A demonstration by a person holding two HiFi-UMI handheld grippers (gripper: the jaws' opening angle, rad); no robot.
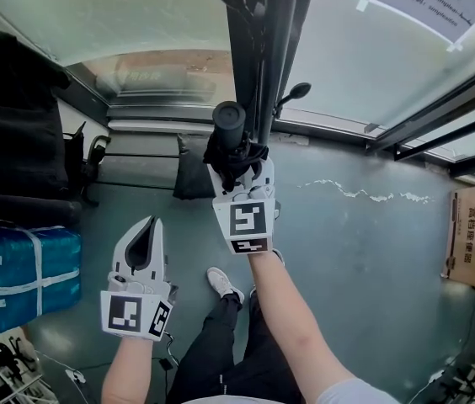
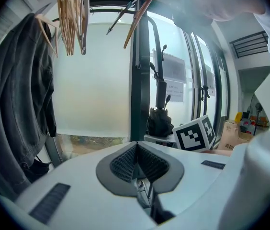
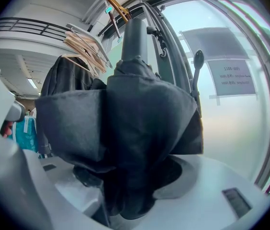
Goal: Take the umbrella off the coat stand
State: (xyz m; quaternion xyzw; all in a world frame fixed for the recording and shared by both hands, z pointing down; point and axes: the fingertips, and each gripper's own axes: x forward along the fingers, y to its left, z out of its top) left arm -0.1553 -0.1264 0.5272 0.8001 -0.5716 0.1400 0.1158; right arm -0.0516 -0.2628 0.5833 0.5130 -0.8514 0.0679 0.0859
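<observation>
Frosted glass (image 1: pixel 136 15) backs the coat stand (image 1: pixel 258 57); your right tongs (image 1: pixel 239 175) pinch the folded black umbrella (image 1: pixel 229 124), your left tongs (image 1: pixel 147 224) pressed together, empty.

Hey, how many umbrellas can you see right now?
1: the folded black umbrella, gripped by the right gripper beside the coat stand pole. More could be hidden behind the hanging jacket.

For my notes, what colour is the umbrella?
Black umbrella; clearest in the right gripper view.
</observation>
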